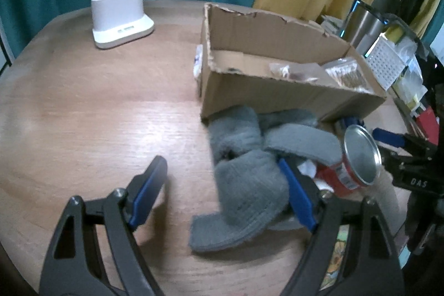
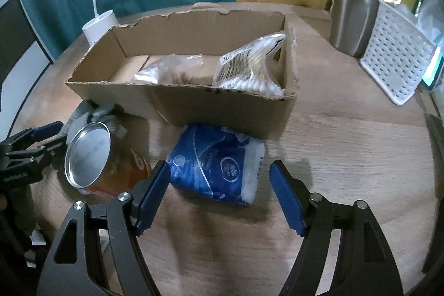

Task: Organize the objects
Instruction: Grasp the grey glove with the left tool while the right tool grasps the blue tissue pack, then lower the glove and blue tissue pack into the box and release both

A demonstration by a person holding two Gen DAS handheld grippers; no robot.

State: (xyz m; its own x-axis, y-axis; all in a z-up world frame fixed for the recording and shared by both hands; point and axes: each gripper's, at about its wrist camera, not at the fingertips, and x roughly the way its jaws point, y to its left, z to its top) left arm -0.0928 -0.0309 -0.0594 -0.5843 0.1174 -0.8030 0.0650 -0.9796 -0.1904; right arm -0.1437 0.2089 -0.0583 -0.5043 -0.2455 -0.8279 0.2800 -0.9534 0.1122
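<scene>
An open cardboard box (image 1: 277, 93) (image 2: 194, 104) stands on the wooden table and holds a bag of cotton swabs (image 2: 249, 65) and a clear plastic bag (image 2: 166, 71). Grey socks (image 1: 247, 171) lie in front of the box. My left gripper (image 1: 222, 165) is open, its right finger touching the socks. A red tin can (image 1: 358, 157) (image 2: 94, 160) lies on its side beside them. A blue tissue pack (image 2: 219, 165) lies before the box. My right gripper (image 2: 219, 179) is open around the pack's near end.
A white lamp base (image 1: 119, 15) with a cord stands at the back left. A steel tumbler (image 2: 352, 4) and a white perforated basket (image 2: 396, 57) stand at the right, with clutter behind. The left gripper shows in the right wrist view (image 2: 30, 140).
</scene>
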